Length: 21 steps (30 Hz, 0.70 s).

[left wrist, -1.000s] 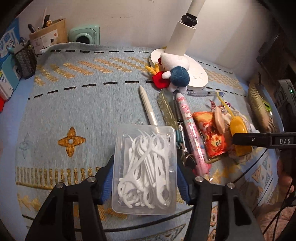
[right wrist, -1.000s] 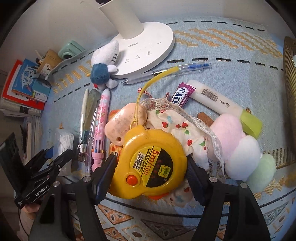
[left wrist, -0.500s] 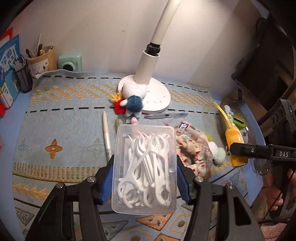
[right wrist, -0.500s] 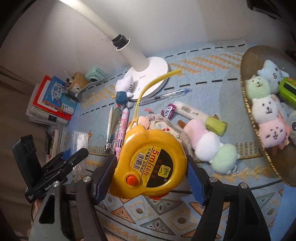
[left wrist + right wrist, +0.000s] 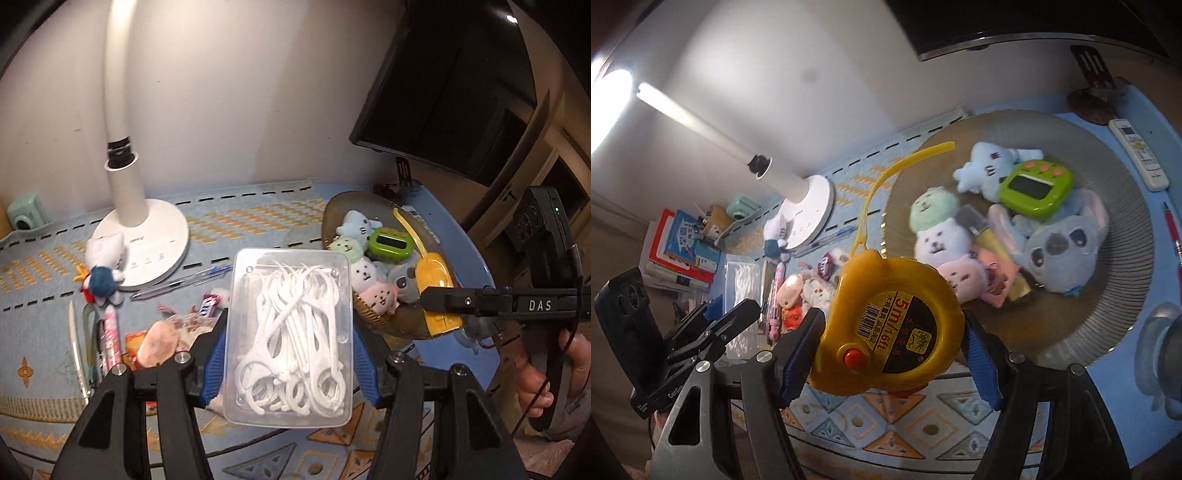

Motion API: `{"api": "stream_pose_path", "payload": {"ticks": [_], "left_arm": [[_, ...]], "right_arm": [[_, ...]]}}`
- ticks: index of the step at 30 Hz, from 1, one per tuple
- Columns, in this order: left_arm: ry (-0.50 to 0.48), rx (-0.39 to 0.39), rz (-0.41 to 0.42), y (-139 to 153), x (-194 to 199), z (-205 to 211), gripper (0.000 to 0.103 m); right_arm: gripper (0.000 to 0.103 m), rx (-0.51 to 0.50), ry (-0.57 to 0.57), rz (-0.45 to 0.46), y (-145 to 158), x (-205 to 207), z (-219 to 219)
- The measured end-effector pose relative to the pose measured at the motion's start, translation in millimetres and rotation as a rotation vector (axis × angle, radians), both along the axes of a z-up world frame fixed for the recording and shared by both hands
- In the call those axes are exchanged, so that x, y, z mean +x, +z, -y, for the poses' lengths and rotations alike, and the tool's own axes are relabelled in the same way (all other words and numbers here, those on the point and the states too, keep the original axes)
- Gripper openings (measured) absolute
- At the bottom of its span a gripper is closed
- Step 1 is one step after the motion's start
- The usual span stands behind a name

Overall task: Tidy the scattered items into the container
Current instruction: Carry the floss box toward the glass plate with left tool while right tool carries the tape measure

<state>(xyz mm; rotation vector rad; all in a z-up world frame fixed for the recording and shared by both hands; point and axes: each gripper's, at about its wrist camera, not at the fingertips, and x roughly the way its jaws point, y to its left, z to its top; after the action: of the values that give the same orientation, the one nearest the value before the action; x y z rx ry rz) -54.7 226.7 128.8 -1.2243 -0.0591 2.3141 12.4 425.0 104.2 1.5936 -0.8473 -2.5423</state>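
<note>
My left gripper (image 5: 290, 354) is shut on a clear plastic box of white floss picks (image 5: 290, 332), held above the mat. My right gripper (image 5: 892, 332) is shut on a yellow tape measure (image 5: 894, 328) with a yellow strap, lifted near the front rim of the round brown dish (image 5: 1123, 295). The dish (image 5: 334, 210) holds several small plush toys (image 5: 938, 236) and a green timer (image 5: 1036, 188). In the left wrist view the tape measure (image 5: 437, 280) hangs over the dish's near edge. Pens (image 5: 110, 332), a candy (image 5: 207, 304) and a small doll (image 5: 101, 273) lie on the mat.
A white desk lamp (image 5: 140, 240) stands at the back left of the blue patterned mat (image 5: 240, 214). Books (image 5: 679, 247) and a mint green camera (image 5: 740, 208) sit far left. A white remote (image 5: 1137, 155) lies right of the dish. A person's hand (image 5: 535, 376) grips the right handle.
Both grippers have risen and swung right with their loads. The dish with the plush toys has come into view, and the tape measure now hangs at its near rim.
</note>
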Motion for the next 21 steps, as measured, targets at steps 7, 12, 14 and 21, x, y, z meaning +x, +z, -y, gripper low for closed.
{"api": "stream_pose_path", "payload": {"ticks": [7, 12, 14, 21], "left_arm": [[-0.106, 0.006, -0.021, 1, -27, -89, 0.054], [-0.165, 0.01, 0.008, -11, -53, -143, 0.054], [-0.182, -0.011, 0.022, -20, -62, -160, 0.055], [-0.203, -0.088, 0.072, -51, -85, -190, 0.055]], "right_arm": [[0.073, 0.038, -0.126, -0.002, -1, 7, -82], [0.073, 0.059, -0.158, 0.011, -10, 2, -117], [0.073, 0.067, -0.158, 0.019, -16, -2, -126], [0.073, 0.147, -0.107, 0.052, -31, -28, -136]]}}
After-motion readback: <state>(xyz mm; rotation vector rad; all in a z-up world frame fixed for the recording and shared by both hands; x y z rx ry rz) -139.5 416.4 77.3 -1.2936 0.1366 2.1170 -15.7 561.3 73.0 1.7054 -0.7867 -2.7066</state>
